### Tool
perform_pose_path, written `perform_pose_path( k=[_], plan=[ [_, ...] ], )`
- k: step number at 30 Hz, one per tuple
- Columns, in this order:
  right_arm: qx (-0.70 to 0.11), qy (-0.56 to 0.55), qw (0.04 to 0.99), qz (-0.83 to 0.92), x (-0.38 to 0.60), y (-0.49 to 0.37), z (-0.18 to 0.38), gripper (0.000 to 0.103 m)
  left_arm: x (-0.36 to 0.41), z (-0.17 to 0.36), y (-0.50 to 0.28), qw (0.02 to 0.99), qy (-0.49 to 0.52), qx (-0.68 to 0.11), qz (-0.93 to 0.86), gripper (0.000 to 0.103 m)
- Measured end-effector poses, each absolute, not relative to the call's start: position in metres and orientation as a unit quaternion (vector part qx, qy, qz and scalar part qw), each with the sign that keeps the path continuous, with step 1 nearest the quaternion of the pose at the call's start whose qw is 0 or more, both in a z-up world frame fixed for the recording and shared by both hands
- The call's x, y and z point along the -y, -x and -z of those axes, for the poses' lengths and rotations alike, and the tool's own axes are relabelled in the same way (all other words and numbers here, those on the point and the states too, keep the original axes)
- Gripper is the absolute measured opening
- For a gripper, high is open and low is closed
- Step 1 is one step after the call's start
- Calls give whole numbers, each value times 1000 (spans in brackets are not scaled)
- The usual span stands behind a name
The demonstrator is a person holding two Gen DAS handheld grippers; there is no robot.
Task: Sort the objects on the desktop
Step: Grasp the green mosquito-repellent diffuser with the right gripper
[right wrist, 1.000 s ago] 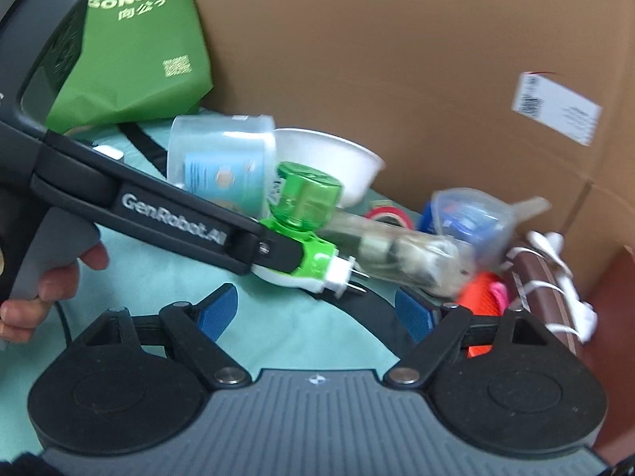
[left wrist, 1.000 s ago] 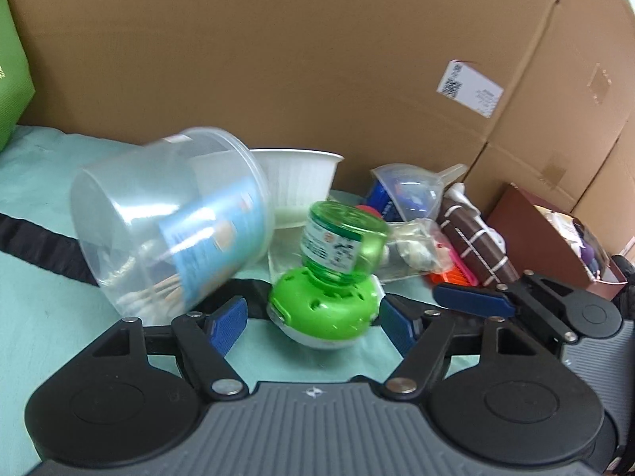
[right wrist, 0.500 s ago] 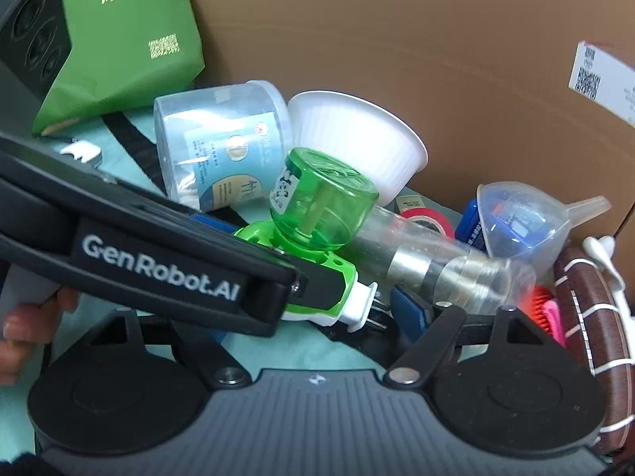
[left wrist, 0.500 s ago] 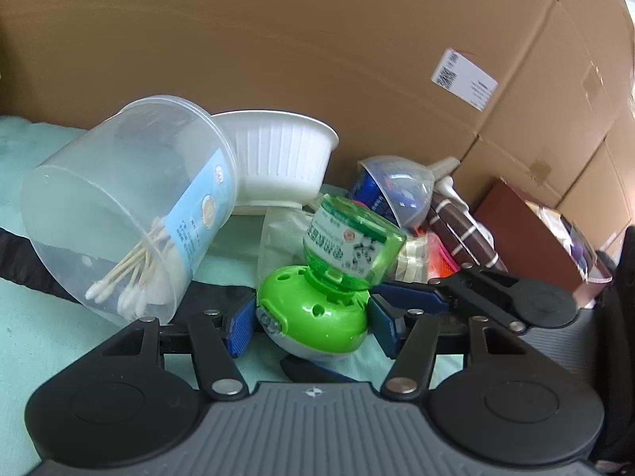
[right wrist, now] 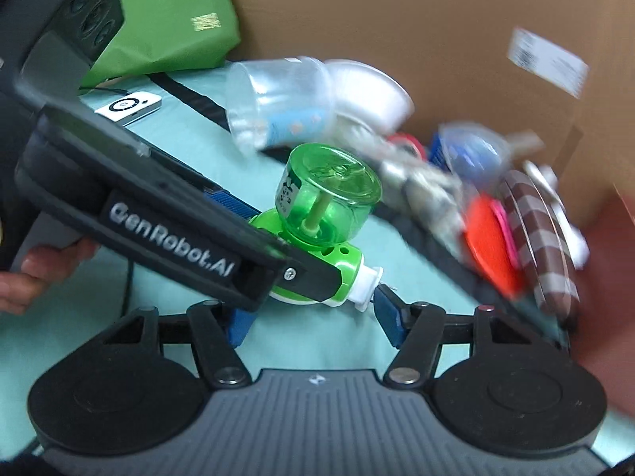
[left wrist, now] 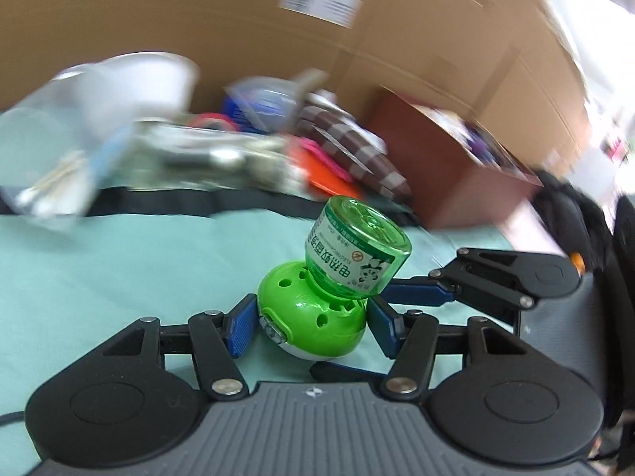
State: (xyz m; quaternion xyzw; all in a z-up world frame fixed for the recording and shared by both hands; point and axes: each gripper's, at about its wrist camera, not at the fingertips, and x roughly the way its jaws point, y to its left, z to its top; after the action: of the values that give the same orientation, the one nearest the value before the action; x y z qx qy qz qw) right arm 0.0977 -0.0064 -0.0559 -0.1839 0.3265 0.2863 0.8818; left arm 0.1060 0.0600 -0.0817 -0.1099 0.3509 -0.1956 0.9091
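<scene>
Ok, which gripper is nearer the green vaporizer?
Left. The left gripper's jaws have just been closing and clamp the vaporizer's round base. The right gripper's jaws, also just closing, straddle its plug end; whether they press on it is unclear.

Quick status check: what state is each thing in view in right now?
Green mosquito repellent heater: tilted, clamped at its base.
Left gripper: shut on the heater.
Right gripper: jaws just closing around the heater's plug end; contact unclear.
Clear cotton swab tub: tipped on its side.
White bowl: upright, blurred.
</scene>
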Motion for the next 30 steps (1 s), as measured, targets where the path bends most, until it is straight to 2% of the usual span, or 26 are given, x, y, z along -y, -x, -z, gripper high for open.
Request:
perform_pose_path(
  k=[3,6,14,16,18,19,24,30],
  plan=[
    [-340,153,889,-265,28,-82,59,65,-40,82,-102,911,84,-350,202,62],
    [-333,139,901,-242,44,-67,62,83,-37,82,-102,916,73,-348,188,65],
    [-328,105,905,-248,50,-71,67,83,-43,79,-100,918,83,-352,163,74],
    [-330,95,905,-252,47,-76,69,83,-40,80,-101,917,71,-357,166,72],
    [-330,88,905,-252,45,-78,72,83,-37,80,-101,913,67,-360,177,64],
    [-329,86,907,-250,45,-79,72,82,-35,80,-102,913,64,-363,176,63],
    [-328,67,909,-247,52,-81,74,76,-28,77,-104,916,52,-361,168,63],
    [-334,40,911,-237,67,-85,71,47,-17,62,-100,926,44,-337,163,61]
  ],
)
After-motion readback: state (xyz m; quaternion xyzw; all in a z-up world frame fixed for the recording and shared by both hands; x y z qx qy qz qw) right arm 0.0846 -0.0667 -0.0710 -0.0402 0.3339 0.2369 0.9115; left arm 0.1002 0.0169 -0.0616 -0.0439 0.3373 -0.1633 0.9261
